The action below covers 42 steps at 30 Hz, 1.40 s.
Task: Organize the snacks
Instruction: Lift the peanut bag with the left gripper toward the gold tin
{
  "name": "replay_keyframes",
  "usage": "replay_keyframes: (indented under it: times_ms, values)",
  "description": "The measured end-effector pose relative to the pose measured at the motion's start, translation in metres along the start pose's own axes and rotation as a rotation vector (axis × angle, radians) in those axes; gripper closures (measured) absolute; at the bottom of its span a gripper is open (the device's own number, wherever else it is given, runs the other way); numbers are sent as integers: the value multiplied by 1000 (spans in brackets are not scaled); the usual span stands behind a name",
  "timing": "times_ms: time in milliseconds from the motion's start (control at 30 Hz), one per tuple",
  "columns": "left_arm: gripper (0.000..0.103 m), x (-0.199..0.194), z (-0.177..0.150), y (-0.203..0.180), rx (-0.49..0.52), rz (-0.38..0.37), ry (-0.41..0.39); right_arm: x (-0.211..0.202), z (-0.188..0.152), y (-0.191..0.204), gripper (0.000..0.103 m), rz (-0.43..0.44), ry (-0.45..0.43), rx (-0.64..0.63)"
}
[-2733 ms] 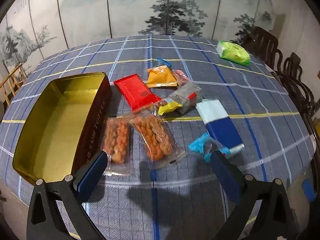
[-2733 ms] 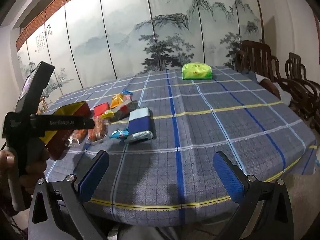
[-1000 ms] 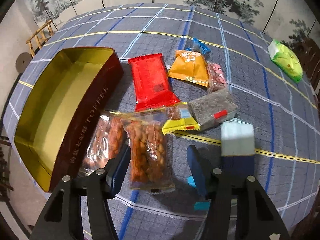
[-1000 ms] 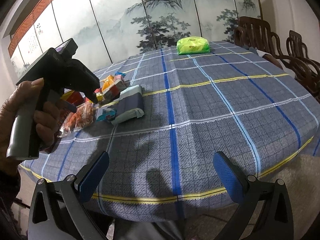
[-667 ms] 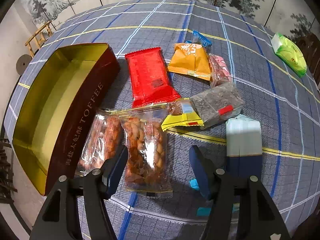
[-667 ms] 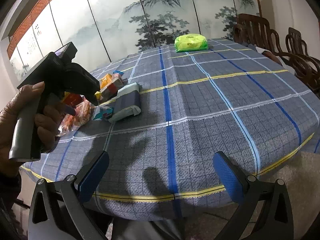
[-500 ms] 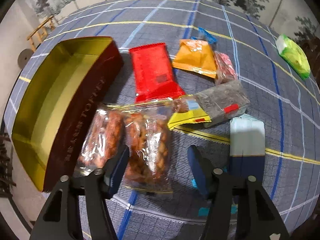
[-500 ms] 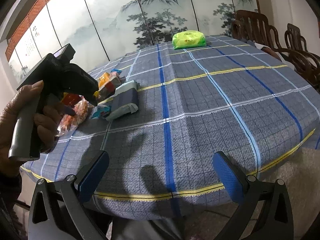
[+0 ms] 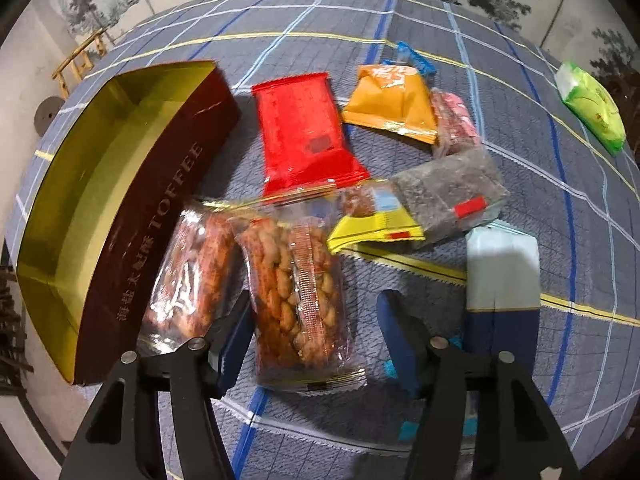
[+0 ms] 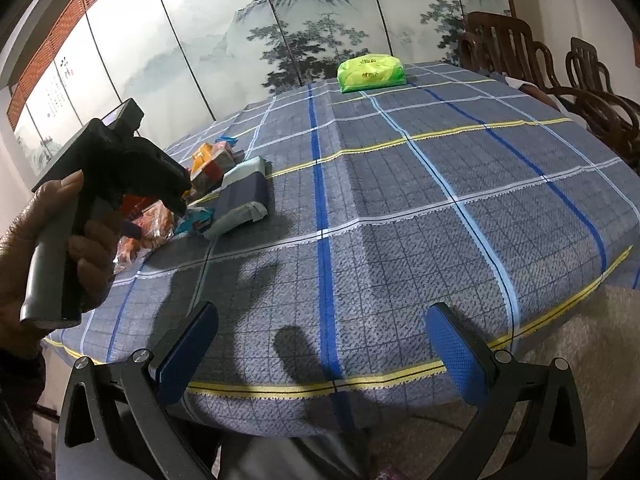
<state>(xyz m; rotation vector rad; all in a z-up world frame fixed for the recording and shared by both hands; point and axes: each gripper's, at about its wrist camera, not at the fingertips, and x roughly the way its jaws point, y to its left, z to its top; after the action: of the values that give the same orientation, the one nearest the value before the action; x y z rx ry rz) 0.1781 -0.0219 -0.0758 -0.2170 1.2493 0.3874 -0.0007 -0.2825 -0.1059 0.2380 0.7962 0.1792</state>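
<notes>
- Left tongs [image 9: 316, 340]: spread, straddling the near end of the peanut packet [image 9: 298, 292], which lies beside the toffee tin [image 9: 120, 208].
- Right tongs [image 10: 320, 352]: spread, empty, at the tabletop [image 10: 400, 208] near edge.

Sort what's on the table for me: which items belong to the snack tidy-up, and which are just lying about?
Job items: toffee tin; two clear nut packets, one between the left gripper fingers; red packet; orange packet; pink packet; grey packet; yellow packet; blue box.

Lying about: green tissue pack, likely; wooden chairs.
</notes>
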Motion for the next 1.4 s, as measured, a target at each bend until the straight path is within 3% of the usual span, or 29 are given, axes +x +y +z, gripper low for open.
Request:
replay_keyframes:
  times_ms: [67,167,300,367,633,967,1400]
  values:
    - [60,0,-1,-1,16,-45,-9,1,0,-1,0,1,3,2]
    - [67,-1,-2,0,32,-77,-24,1,-1,0,0,-2,3,-5]
    - [68,-2,-5,2,79,-117,-62,1,-2,1,0,-6,0,-12]
    - [68,-5,-10,8,101,-177,-84,0,0,3,0,-6,-3,-20]
    - [68,-21,-40,29,210,-241,-171,1,7,22,0,-22,-51,-112]
    - [67,-61,-55,53,242,-232,-295,10,-4,24,0,-10,-31,-97]
    - [67,-88,-43,85,217,-177,-389,12,-12,30,0,-56,-44,-134]
